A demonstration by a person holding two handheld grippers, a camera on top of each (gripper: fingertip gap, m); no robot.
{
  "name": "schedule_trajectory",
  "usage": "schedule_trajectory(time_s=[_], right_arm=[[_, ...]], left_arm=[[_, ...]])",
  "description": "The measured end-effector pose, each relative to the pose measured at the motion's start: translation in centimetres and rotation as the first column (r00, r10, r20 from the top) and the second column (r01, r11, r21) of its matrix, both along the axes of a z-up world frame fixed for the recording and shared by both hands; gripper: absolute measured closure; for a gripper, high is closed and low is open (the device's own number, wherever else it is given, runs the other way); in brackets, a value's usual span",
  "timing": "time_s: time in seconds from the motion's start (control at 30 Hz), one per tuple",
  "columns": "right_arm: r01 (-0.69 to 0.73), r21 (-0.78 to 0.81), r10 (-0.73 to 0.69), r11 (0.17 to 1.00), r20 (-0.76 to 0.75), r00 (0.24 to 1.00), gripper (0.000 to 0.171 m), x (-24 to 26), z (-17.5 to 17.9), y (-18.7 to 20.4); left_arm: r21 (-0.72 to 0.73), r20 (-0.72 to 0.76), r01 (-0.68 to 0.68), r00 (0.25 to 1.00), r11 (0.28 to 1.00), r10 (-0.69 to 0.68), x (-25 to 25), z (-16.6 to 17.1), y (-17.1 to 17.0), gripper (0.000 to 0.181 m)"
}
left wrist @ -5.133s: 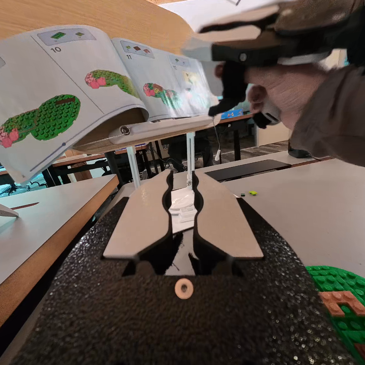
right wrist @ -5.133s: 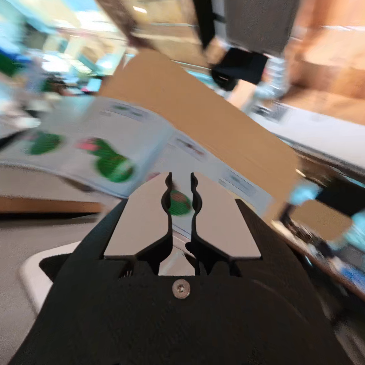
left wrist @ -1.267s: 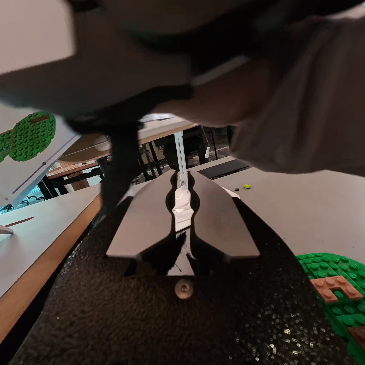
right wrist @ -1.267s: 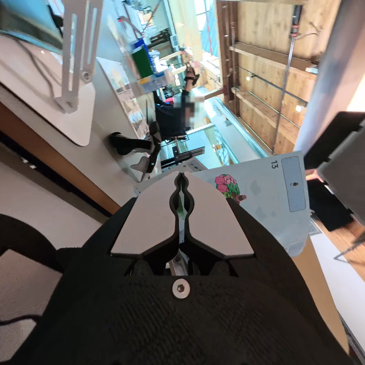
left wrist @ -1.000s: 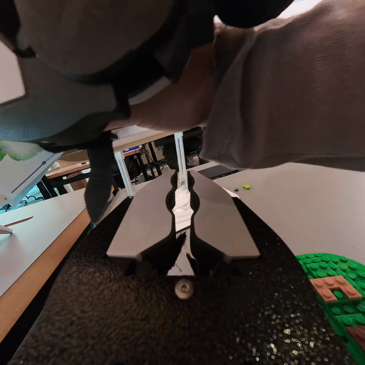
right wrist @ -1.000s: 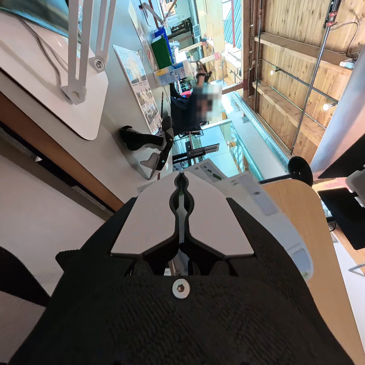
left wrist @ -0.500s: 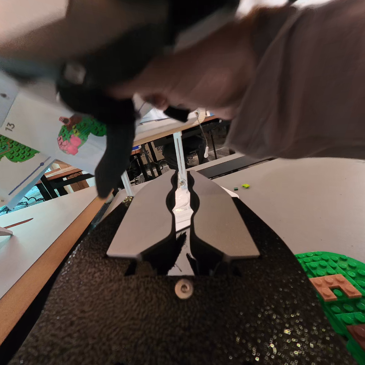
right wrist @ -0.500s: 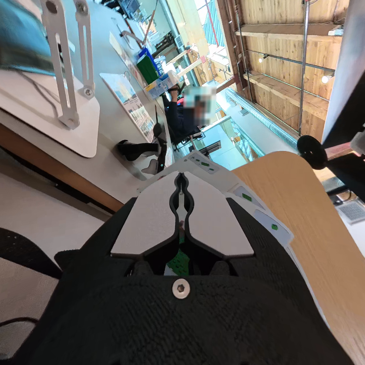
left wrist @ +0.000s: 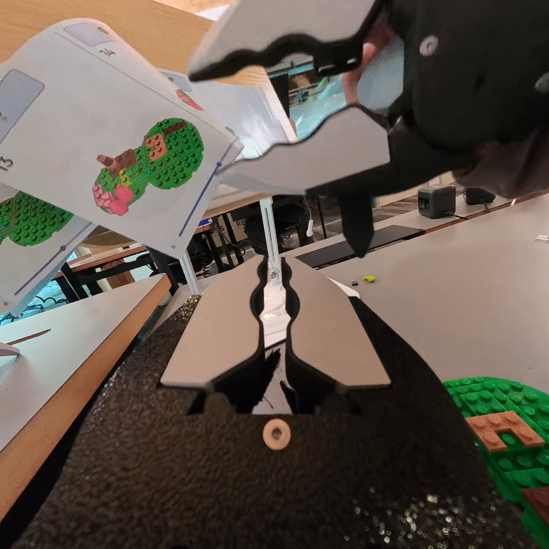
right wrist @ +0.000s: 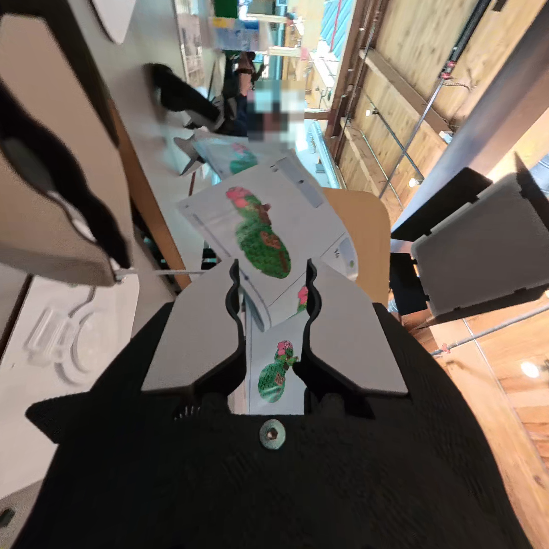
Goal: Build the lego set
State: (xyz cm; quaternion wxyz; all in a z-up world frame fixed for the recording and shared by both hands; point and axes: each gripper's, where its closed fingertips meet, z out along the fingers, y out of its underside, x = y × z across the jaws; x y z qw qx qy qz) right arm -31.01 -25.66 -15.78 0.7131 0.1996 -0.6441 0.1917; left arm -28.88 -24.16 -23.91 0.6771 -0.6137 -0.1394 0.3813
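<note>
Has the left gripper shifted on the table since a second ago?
No. The left gripper sits where it did: the white stand post between its tips and the green lego base at lower right keep their places.

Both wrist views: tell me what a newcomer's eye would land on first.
The instruction booklet hangs in the air at upper left of the left wrist view, its pages showing the green build. The right gripper is open just in front of those pages. At lower right, the green lego base with a brown piece lies beside the shut left gripper.
</note>
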Motion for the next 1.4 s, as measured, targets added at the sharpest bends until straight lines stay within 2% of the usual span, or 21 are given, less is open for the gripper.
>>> schedule_trajectory(time_s=[0.2,0.3,0.47,0.57,0.67,0.87,1.03,1.13,1.2,1.3,1.4], right_arm=[[0.129,0.145,-0.113,0.981,-0.114,0.987,0.129,-1.7,-1.1,0.8],[0.204,0.117,-0.176,0.972,-0.216,0.961,0.136,-2.2,-0.4,1.0],[0.168,-0.216,-0.201,0.962,-0.14,0.97,0.152,-1.3,1.4,2.4],[0.146,-0.465,-0.188,0.873,-0.045,0.981,0.154,-1.1,2.5,4.4],[0.139,-0.659,-0.145,0.739,0.045,0.988,0.153,-1.3,3.3,6.6],[0.148,-0.803,-0.1,0.578,0.111,0.989,0.162,-1.7,3.8,9.4],[0.154,-0.838,-0.087,0.524,0.127,0.988,0.163,-1.8,3.9,10.4],[0.15,-0.837,-0.08,0.526,0.127,0.989,0.166,-1.7,4.0,10.3],[0.131,-0.816,-0.074,0.563,0.108,0.991,0.169,-1.4,4.3,9.3],[0.102,-0.682,-0.098,0.724,0.045,0.994,0.171,-1.2,4.5,6.2],[0.09,-0.431,-0.108,0.898,-0.018,0.994,0.171,-1.8,3.6,1.8]], left_arm=[[0.001,0.0,0.002,1.0,1.0,-0.002,0.0,0.0,0.0,0.173],[0.001,-0.001,0.003,1.0,1.0,-0.003,0.0,0.0,0.0,0.173],[-0.001,-0.002,0.004,1.0,1.0,-0.004,0.0,0.0,0.0,0.173],[-0.003,-0.003,0.004,1.0,1.0,-0.004,0.0,0.0,0.1,0.173],[-0.005,-0.004,0.005,1.0,1.0,-0.005,0.0,0.0,0.1,0.173],[-0.007,-0.006,0.005,1.0,1.0,-0.005,0.0,0.0,0.2,0.173],[-0.009,-0.007,0.006,1.0,1.0,-0.006,0.0,0.1,0.2,0.173],[-0.011,-0.008,0.006,1.0,1.0,-0.006,-0.1,0.1,0.3,0.173],[-0.012,-0.009,0.006,1.0,1.0,-0.006,-0.1,0.1,0.3,0.174],[-0.015,-0.01,0.006,1.0,1.0,-0.006,-0.1,0.1,0.3,0.174],[-0.013,-0.009,0.005,1.0,1.0,-0.005,-0.1,0.1,0.3,0.174]])
